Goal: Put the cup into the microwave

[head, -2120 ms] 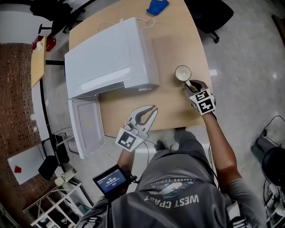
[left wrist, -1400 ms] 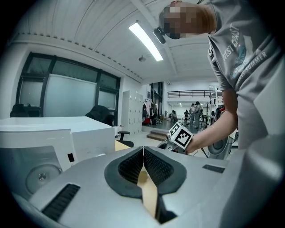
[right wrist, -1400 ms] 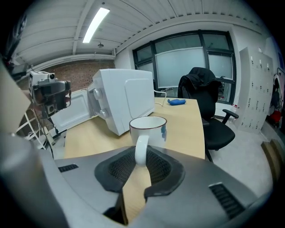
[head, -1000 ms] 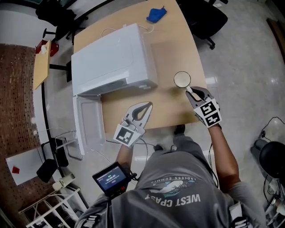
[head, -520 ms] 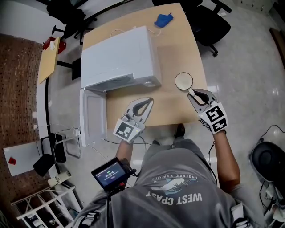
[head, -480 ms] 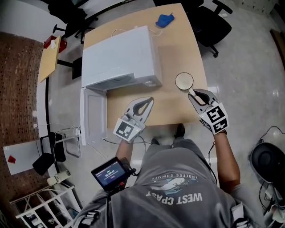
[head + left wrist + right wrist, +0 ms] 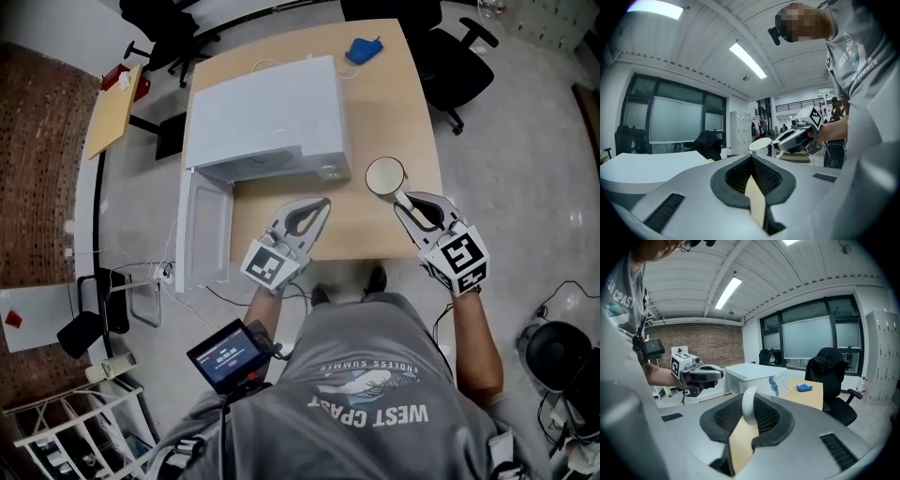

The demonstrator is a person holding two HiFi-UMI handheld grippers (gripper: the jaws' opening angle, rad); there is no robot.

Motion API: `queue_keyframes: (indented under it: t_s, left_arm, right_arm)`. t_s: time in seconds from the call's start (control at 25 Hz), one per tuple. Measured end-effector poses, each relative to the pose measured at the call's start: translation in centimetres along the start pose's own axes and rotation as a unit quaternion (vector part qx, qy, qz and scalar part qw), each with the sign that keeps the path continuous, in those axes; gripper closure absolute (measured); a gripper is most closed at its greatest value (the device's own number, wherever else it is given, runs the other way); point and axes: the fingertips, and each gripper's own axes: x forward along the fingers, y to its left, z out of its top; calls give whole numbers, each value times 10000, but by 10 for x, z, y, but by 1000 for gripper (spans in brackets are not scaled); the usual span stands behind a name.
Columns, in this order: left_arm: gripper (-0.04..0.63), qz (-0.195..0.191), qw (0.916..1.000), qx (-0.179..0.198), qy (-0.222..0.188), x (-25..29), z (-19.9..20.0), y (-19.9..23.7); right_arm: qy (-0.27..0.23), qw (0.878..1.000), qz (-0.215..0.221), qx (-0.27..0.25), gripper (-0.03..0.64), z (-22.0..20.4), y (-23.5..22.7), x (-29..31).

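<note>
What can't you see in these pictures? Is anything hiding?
- Inside the microwave: the head view looks down on its top, so its own roof hides the space behind the open door.
- What is in the cup: too small in the head view, and the left gripper view sees it only from the side.
- What the blue thing is: too small in every view.
- Words on the screen: too small in the head view.

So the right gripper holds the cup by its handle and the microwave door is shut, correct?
Not quite: the head view shows the microwave door standing open. The right gripper does hold the cup by its handle.
</note>
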Motion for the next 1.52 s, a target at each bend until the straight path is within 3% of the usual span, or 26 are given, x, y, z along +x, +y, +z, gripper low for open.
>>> queue_keyframes:
  t_s: [0.68,1.52]
  left_arm:
    - [574,19,9994,35,-335,-98,17,22]
    - [574,182,9973,93,-710,-272,20,74]
  right_arm:
    - [-625,9968,494,-102,541,74,116,31]
    - [-839,9938,697,-230,541,128,278,109]
